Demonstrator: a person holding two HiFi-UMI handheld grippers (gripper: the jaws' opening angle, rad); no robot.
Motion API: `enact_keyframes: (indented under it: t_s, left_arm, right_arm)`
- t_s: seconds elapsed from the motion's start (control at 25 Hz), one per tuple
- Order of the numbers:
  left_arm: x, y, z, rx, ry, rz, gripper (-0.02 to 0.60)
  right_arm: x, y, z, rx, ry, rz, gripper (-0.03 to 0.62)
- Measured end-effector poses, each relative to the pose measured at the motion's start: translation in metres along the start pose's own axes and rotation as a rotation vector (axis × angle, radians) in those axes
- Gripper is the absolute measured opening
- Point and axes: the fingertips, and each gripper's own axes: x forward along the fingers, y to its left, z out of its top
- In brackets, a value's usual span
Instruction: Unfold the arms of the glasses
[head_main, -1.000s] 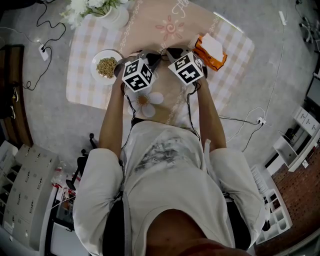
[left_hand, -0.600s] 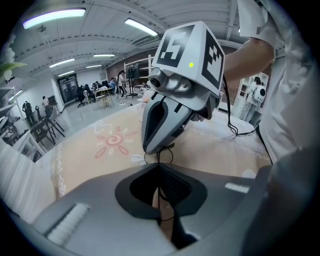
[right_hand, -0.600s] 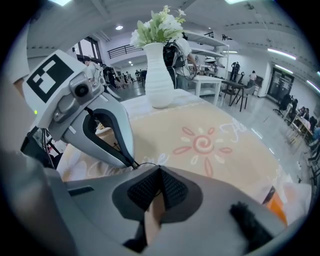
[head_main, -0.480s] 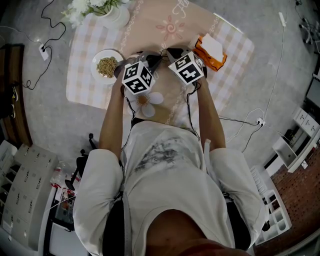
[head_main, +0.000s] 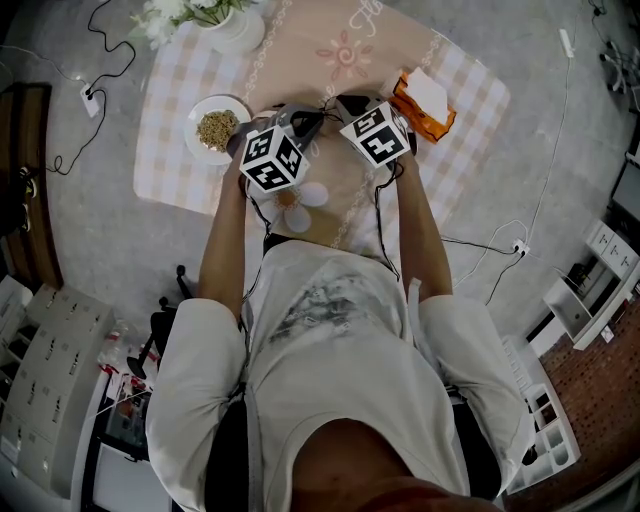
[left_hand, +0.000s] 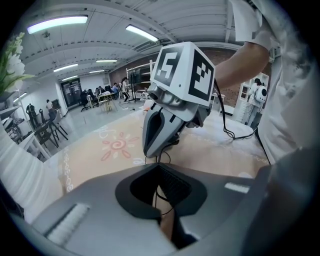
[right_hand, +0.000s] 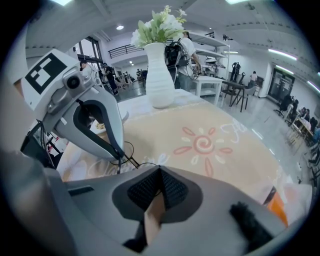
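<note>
Spreading beneath both sets of jaws is the table (head_main: 170, 150) with its checked cloth and pale runner. The glasses are not lying on it; they hang just above the runner, strung between the two tools.

The left gripper (left_hand: 159, 166) and the right gripper (right_hand: 160, 169) point steeply down with their tips close together, facing each other. Each has its jaws pressed together on a strand of the frame, and in each gripper view a dark wire runs in at the jaw tips.

The glasses (right_hand: 134, 162) show only as thin black wire. I cannot tell which strand is an arm and which is the rim. They look very light, springy and easy to bend or let slip, and any lenses would be fragile.

The safer hold is probably near a hinge or on the bridge for the steadying jaws. The other jaws would pinch partway along an arm and swing it out gently, in line with the hinge.
</note>
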Motion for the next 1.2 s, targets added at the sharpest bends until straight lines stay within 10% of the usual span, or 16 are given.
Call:
enact_keyframes:
  t_s: [1.2]
  left_arm:
    - [-0.043,0.007,-0.003,-0.118,-0.075,0.110,0.006]
  right_arm:
    - [0.001,0.002,0.001,-0.026,0.001,-0.018,0.015]
